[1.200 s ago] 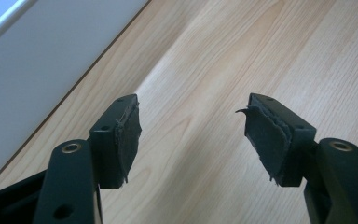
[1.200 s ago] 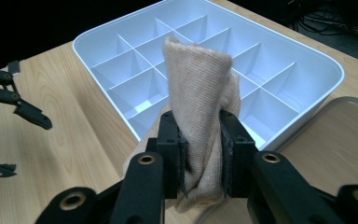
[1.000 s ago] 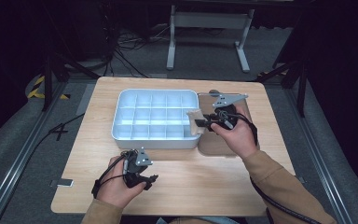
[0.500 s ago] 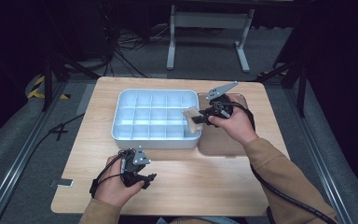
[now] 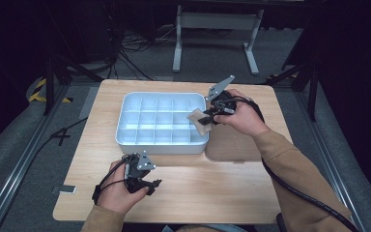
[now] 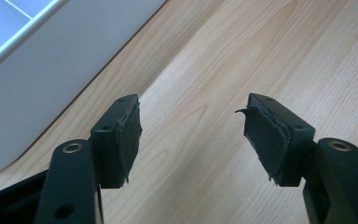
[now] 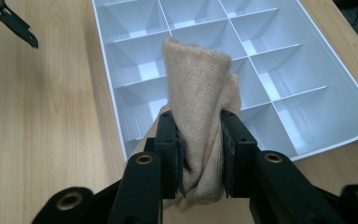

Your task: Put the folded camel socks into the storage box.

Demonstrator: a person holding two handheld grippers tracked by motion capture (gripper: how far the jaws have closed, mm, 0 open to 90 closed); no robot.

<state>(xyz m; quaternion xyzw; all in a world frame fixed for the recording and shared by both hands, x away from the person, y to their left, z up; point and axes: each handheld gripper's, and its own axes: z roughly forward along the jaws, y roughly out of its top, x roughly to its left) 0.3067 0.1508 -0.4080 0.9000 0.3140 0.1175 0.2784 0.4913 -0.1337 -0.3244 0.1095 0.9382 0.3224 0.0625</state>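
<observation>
My left gripper (image 5: 147, 186) sits low at the near edge of the table (image 5: 212, 193), with the grey tray (image 5: 162, 145) beyond it and a little to its right. In the left gripper view its pads (image 6: 127, 140) stand wide apart over bare wood with nothing between them, and the tray's outer wall (image 6: 51, 70) runs past just to the upper left. This hand is well apart from the cloth and has no part in the coming move, as I judge it.

Moving right, the tray's compartments all look empty to me. My right gripper (image 5: 207, 116) hovers at the tray's right rim, and it is by far the nearer hand. Its jaws are partly closed and clamped on a beige folded cloth (image 7: 198, 116); the pads press into it from both sides, and the jaws are kept from shutting further by the bundle's thickness. In the right gripper view the cloth rises straight out from between the jaws, so its long axis runs along the gripper's own pointing line, ahead of the fingertips and over the tray (image 7: 307, 84). In the high view the cloth (image 5: 199, 121) pokes leftward from the gripper across the rim.

What the next move turns on, I think: the cells lie directly ahead of and below the cloth's free end, with the nearest row just under the jaws.
</observation>
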